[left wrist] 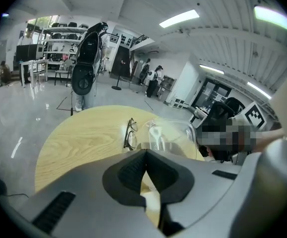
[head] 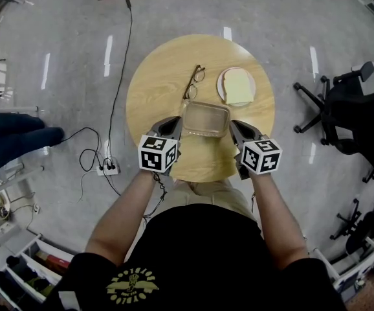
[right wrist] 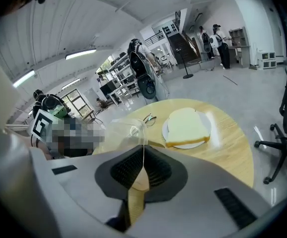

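Where the grey workshop floor (head: 57, 37) spreads out, a round wooden table (head: 154, 76) stands, with black office chairs (head: 349, 115) to the table's right. At the table's near edge is a clear plastic container (head: 205, 118), rectangular with rounded corners. The left gripper (head: 177, 123) is pinched tight on its left wall, the right gripper (head: 233, 127) on its right rim. On the table's far right, a white plate (head: 220, 86) carries one bread slice (head: 239, 87). Glasses (head: 195, 83) lie near the table's centre.

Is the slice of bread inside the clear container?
No, the slice of bread lies on the white plate, apart from the clear container.
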{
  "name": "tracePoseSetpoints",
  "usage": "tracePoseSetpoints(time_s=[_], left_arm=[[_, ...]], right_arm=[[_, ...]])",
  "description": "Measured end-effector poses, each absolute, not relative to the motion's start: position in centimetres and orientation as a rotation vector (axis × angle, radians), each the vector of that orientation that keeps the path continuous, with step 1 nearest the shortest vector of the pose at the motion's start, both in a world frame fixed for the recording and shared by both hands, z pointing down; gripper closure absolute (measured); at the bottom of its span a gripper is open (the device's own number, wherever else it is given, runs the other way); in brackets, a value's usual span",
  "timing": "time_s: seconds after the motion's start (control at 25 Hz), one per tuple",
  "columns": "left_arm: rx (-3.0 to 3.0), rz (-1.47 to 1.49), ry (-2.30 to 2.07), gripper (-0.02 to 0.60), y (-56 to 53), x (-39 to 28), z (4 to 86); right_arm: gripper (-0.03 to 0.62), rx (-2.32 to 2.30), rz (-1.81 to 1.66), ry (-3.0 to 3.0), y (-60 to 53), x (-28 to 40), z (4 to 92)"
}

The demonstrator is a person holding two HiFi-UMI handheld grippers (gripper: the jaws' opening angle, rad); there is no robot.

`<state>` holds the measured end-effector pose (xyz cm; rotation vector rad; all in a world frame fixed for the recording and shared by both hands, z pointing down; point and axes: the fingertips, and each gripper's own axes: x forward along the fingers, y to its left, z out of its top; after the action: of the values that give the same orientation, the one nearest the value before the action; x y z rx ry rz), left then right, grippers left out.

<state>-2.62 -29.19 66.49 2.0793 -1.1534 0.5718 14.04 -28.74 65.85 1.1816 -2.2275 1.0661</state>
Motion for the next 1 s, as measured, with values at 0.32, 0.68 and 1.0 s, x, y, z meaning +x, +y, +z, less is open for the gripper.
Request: tracePoseSetpoints(time_s=[0.32,0.68,1.0], left_arm=[[2.162,0.551,-1.187,0.565,-28.5,-3.2,63.4],[2.248,0.541,-1.245,0.566,-26.8,-3.9,59.7],[2.302,0.503,-1.296,0.566,-25.8,-4.6,56.3]], right_arm=[[0.574,1.204,1.006,-2.29,-27.5,13.4,62.4],[0.574,1.219,0.916,-2.347,-25.9,12.6,58.8],[0.572,1.23,0.844,-2.391,-24.5,11.8,55.7]])
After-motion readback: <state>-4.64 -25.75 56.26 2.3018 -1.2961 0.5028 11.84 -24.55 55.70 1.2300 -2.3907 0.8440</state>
